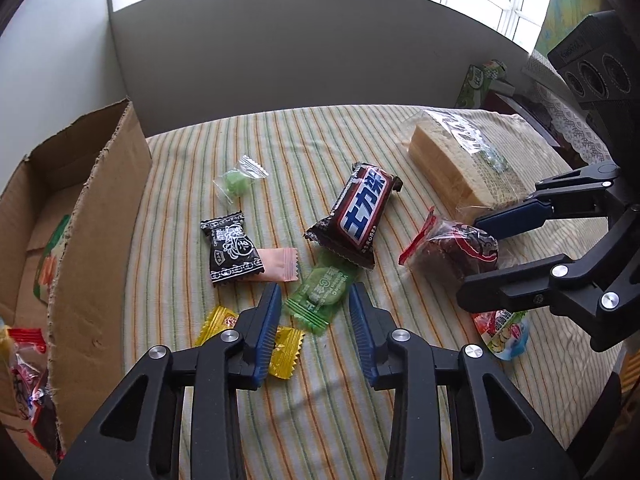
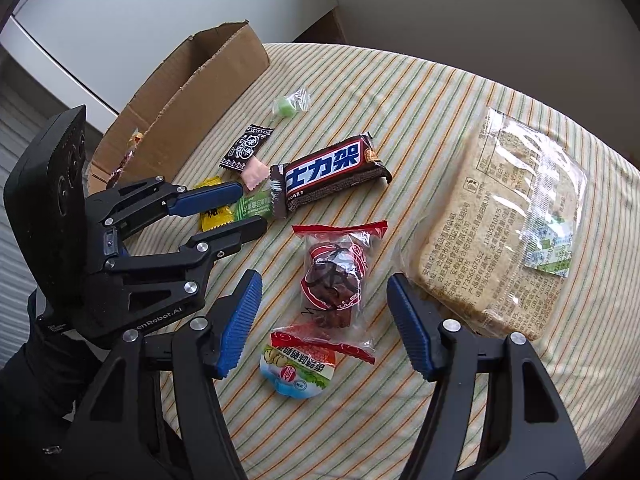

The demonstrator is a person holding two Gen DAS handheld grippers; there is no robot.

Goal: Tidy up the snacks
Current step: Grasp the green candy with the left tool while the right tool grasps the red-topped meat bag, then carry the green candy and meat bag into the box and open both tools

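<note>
Snacks lie loose on a striped tablecloth (image 1: 280, 140). My left gripper (image 1: 314, 300) is open, its fingers either side of a green candy packet (image 1: 320, 294), also in the right wrist view (image 2: 254, 208). My right gripper (image 2: 322, 284) is open around a red-wrapped dark cake (image 2: 334, 276), which also shows in the left wrist view (image 1: 460, 250). A Snickers bar (image 1: 356, 216) (image 2: 332, 168) lies in the middle. A cardboard box (image 1: 92, 216) (image 2: 192, 92) with a few snacks inside stands at the left.
A black candy (image 1: 232, 248), a pink one (image 1: 280, 264), a yellow one (image 1: 280, 344), a pale green one (image 1: 236, 180), a bagged bread loaf (image 2: 504, 232) and a small blue-red packet (image 2: 296, 364) lie around. Boxes (image 1: 484, 80) stand at the far right.
</note>
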